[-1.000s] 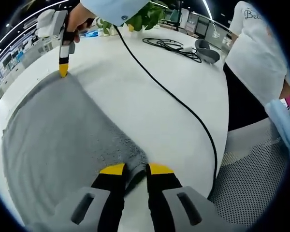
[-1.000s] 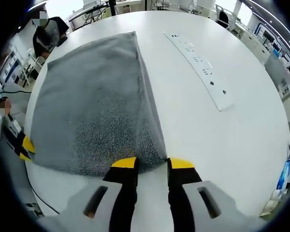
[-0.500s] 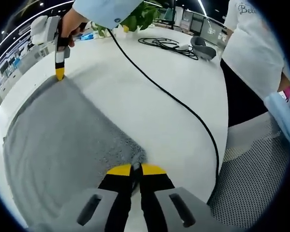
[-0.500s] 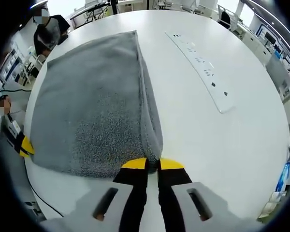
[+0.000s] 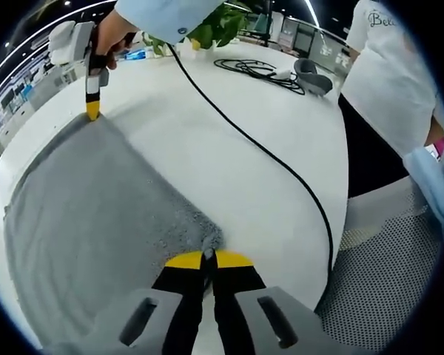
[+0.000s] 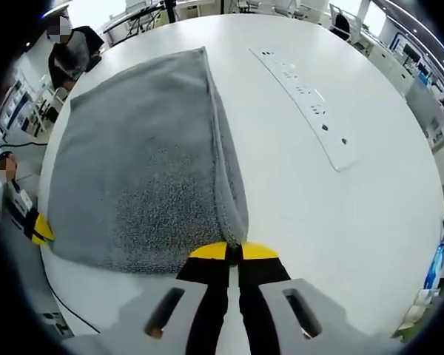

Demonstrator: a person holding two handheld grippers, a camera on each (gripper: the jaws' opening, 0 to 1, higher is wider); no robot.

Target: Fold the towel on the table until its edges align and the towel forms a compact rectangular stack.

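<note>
White round table (image 5: 229, 148) carries the grey towel (image 5: 81, 214), spread flat ahead and left of the left gripper (image 5: 208, 259), whose jaws pinch its near corner. The right gripper (image 6: 234, 251) pinches the neighbouring corner the same way, the towel's length running away from it, so both hands stand equally placed to carry this edge forward over the far one.

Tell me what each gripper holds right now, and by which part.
Both hold the grey towel. The left gripper pinches one near corner, the right gripper the adjacent corner; both sets of jaws closed on the fabric.
</note>
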